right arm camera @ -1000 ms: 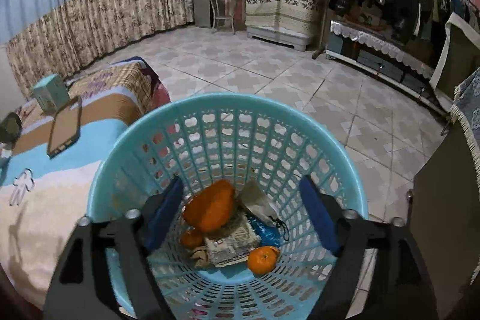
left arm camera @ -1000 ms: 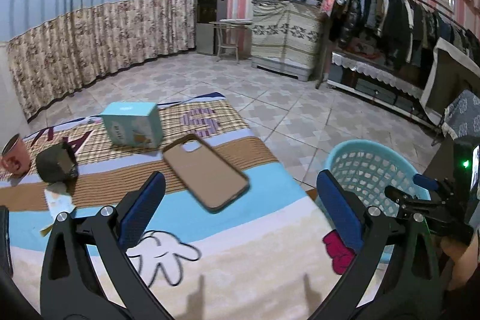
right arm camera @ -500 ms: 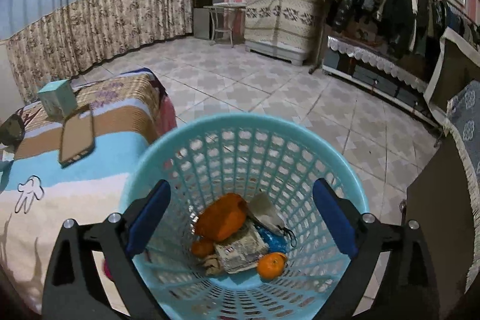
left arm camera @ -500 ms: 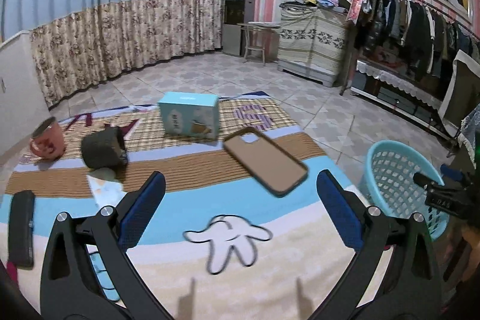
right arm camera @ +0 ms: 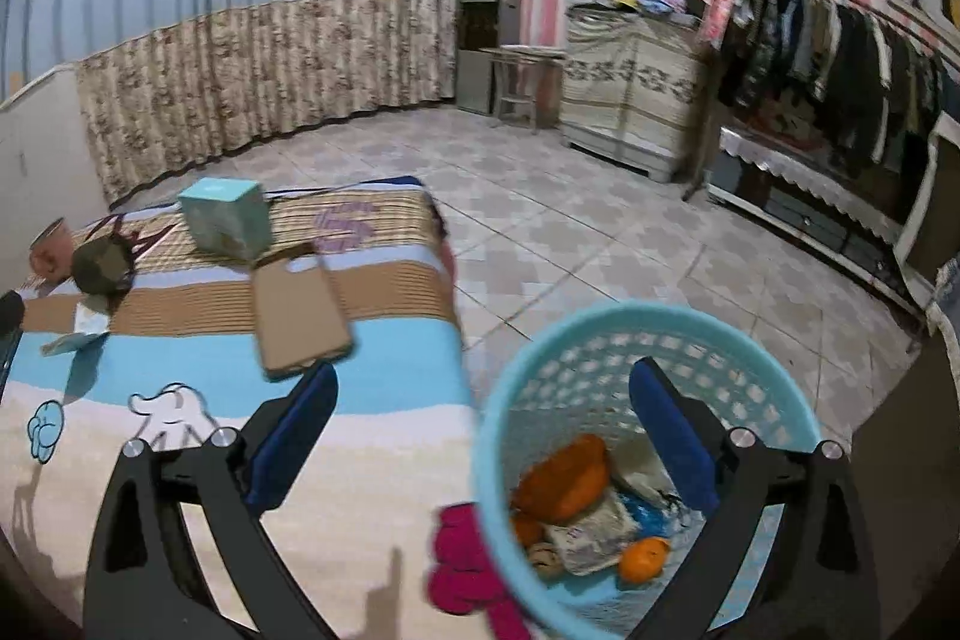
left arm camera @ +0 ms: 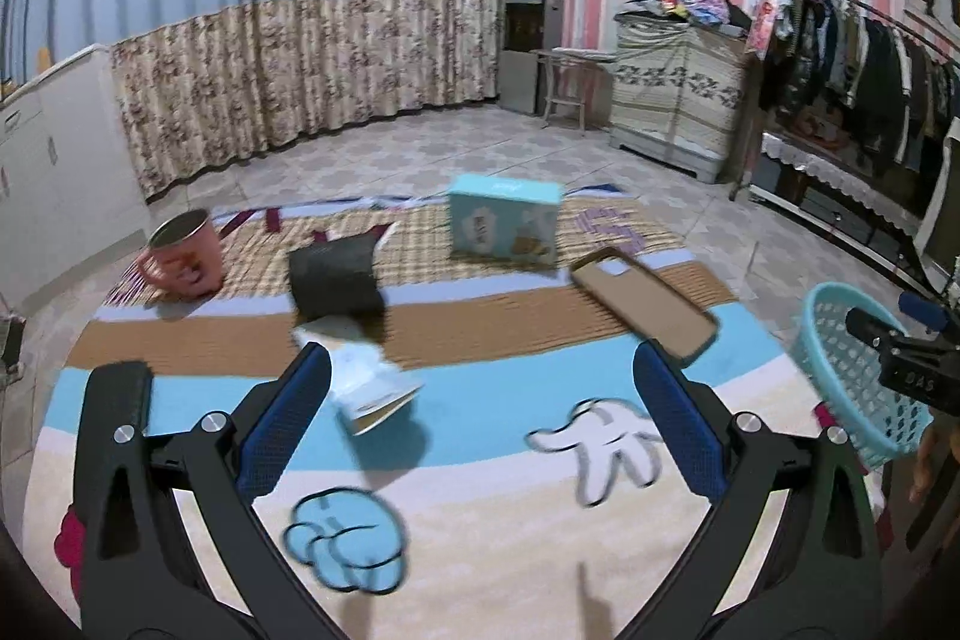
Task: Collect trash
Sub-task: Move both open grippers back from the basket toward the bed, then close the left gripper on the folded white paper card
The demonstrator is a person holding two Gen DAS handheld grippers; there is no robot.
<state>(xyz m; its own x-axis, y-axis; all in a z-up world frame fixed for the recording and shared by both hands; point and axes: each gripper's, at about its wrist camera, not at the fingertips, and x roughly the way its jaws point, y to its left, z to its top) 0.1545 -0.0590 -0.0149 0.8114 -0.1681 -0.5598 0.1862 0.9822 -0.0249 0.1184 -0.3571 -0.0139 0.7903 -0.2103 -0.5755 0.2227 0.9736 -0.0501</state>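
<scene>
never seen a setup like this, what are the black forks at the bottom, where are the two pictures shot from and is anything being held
The black forks are hand-held claws; a person carries one in each hand, with a camera looking along its fingers. One picture is from the left claw, the other from the right claw. Both are open and hold nothing. On the blanket lie a pink cup, a dark roll, crumpled paper, a blue box and a phone case. The blue basket beside it holds orange peel and wrappers.

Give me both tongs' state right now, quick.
Left tongs: open, holding nothing, above the bed near the crumpled paper.
Right tongs: open, holding nothing, over the edge of the blue basket.
</scene>
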